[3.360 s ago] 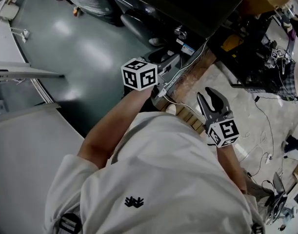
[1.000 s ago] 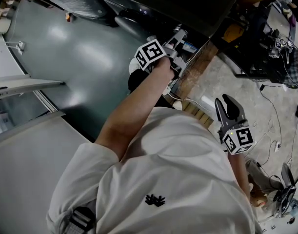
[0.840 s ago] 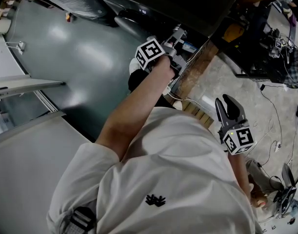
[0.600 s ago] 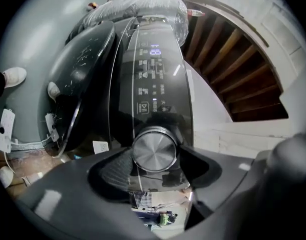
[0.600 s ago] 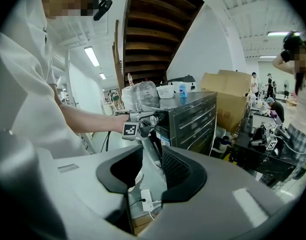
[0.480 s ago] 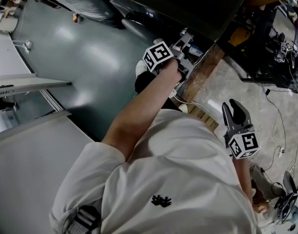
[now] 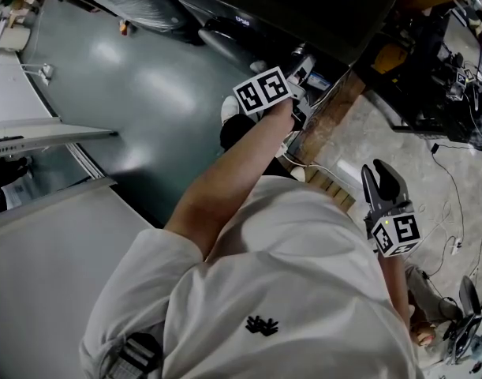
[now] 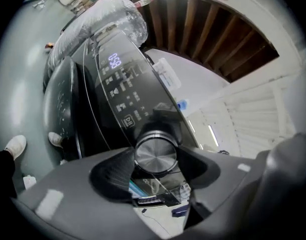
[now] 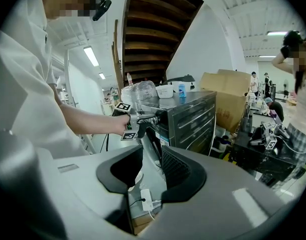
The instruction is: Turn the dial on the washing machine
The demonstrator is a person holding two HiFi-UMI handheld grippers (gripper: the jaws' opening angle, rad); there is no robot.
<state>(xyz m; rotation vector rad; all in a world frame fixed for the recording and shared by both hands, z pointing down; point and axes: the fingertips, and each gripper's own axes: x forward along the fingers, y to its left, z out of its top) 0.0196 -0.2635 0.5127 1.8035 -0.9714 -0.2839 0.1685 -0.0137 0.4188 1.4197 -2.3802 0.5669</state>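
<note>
Green floor [image 7: 146, 77]; washing machine display [image 8: 114, 60] (blue) reads maybe 0:58.

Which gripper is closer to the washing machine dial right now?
Left. The left gripper is at the dial, and its jaws have just been closing on it. The right gripper hangs back at the person's side, open and empty.

Dial [image 8: 155, 156] brushed metal; washing machine panel [image 8: 117, 94] glossy blk; floor [image 7: 146, 93] smooth, shiny.
</note>
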